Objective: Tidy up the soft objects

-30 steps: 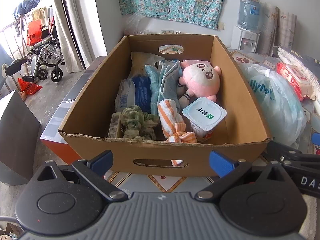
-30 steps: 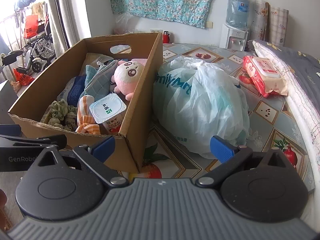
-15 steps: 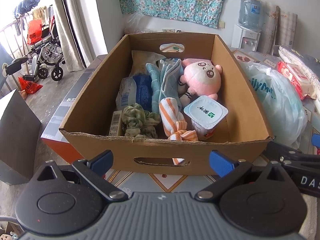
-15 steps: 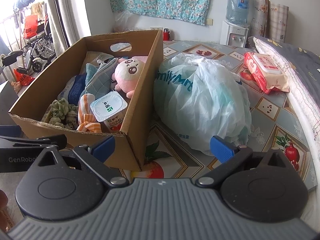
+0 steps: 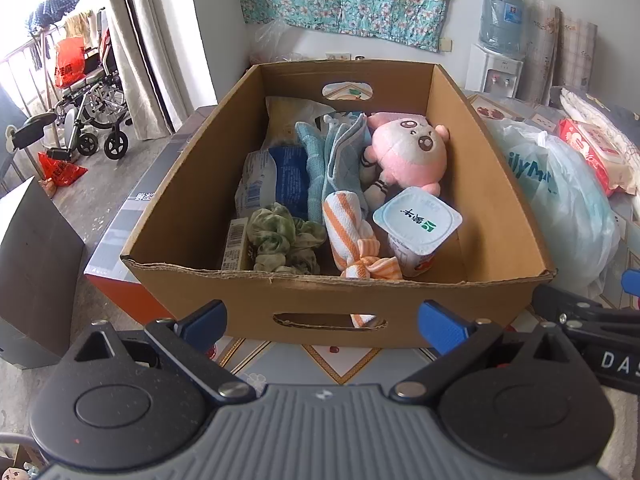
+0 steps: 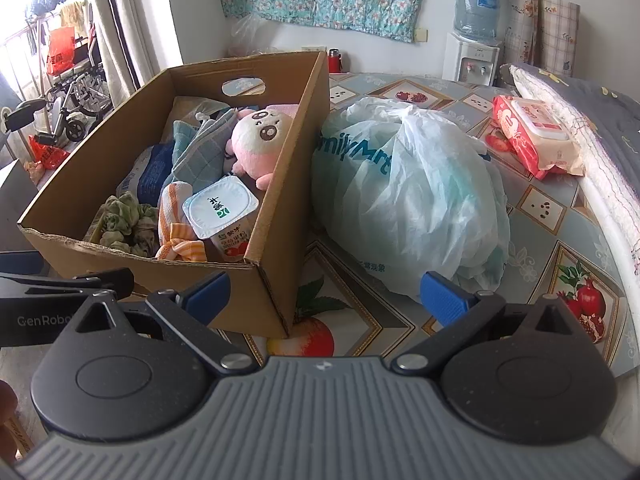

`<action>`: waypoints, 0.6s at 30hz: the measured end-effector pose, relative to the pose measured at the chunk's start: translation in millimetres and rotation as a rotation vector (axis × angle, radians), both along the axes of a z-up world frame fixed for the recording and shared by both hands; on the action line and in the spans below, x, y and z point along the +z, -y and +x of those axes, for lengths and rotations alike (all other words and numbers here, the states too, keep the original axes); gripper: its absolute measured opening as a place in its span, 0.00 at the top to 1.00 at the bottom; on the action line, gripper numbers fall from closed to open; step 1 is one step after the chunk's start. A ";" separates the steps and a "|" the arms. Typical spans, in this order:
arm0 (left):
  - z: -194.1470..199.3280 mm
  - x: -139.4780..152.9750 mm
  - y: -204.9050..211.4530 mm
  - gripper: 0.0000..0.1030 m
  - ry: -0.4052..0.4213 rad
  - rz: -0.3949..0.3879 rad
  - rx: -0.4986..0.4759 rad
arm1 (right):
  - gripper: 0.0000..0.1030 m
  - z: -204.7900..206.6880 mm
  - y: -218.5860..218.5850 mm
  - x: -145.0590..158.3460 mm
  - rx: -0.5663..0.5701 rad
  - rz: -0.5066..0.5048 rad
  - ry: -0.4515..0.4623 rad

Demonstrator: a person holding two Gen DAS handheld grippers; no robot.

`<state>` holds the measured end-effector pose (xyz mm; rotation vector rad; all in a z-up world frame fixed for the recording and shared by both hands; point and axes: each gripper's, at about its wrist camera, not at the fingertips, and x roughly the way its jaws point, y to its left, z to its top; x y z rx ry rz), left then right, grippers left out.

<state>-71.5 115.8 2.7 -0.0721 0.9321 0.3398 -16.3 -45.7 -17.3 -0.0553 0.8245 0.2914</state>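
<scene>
Tablecloth (image 6: 552, 216): plastic bag (image 6: 420, 200) beside cardboard box (image 6: 276, 280)

The near wall of the cardboard box (image 5: 320, 292) hides the lower end of the orange-striped cloth (image 5: 352, 236), which shows again only as a scrap through the handle slot. The blue packet (image 5: 280, 176) lies mostly under the blue towels (image 5: 336, 156) (its print too small to read). The plastic bag (image 6: 412, 200) is opaque, its contents hidden, and the box corner covers the first letters of its lettering.
</scene>
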 end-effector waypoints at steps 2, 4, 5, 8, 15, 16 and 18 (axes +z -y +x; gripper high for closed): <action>0.6 0.5 0.1 0.01 -0.001 0.002 0.001 | 0.01 0.5 -0.1 -0.6 0.001 0.002 -0.003; 0.6 0.7 -0.2 0.01 -0.001 0.003 0.003 | 0.01 0.7 0.0 -0.9 0.001 0.002 -0.002; 0.7 0.7 -0.2 0.01 -0.002 0.004 0.003 | 0.01 0.8 -0.1 -0.7 0.001 0.001 -0.002; 0.9 0.8 -0.2 0.01 -0.002 0.004 0.003 | 0.01 1.0 -0.1 -0.8 0.000 0.001 -0.003; 1.1 0.7 -0.1 0.01 -0.003 0.004 0.004 | 0.01 1.9 -0.3 -1.9 -0.001 0.002 -0.008; 1.1 0.7 -0.1 0.01 -0.003 0.004 0.004 | 0.01 1.8 -0.3 -2.1 -0.001 0.002 -0.009; 0.9 0.8 -0.2 0.01 -0.003 0.003 0.005 | 0.01 1.9 -0.5 -2.0 -0.001 0.002 -0.009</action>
